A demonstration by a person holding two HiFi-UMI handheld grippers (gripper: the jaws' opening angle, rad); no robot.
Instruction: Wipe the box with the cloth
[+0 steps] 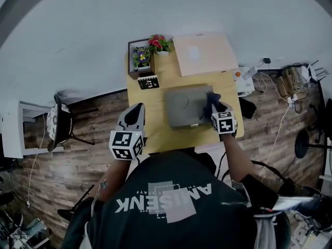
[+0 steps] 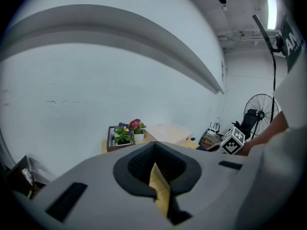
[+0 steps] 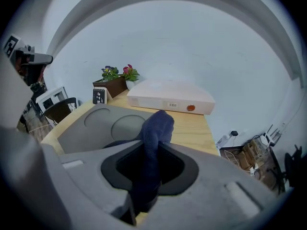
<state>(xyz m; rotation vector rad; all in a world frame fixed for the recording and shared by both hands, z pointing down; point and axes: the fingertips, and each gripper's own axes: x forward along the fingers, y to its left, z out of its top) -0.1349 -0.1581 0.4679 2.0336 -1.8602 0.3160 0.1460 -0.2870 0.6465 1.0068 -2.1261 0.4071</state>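
A flat grey box with two round recesses lies in the middle of the small wooden table. My right gripper is over the box's right edge, shut on a dark blue cloth. In the right gripper view the cloth sticks up out of the right gripper, and the grey box spreads out just ahead and to the left. My left gripper hangs off the table's left edge, away from the box, and the left gripper is shut and empty.
A pale flat case lies at the table's back. A wooden planter, a flower pot and a marker card stand at the back left. A chair is left of the table, cables on the right.
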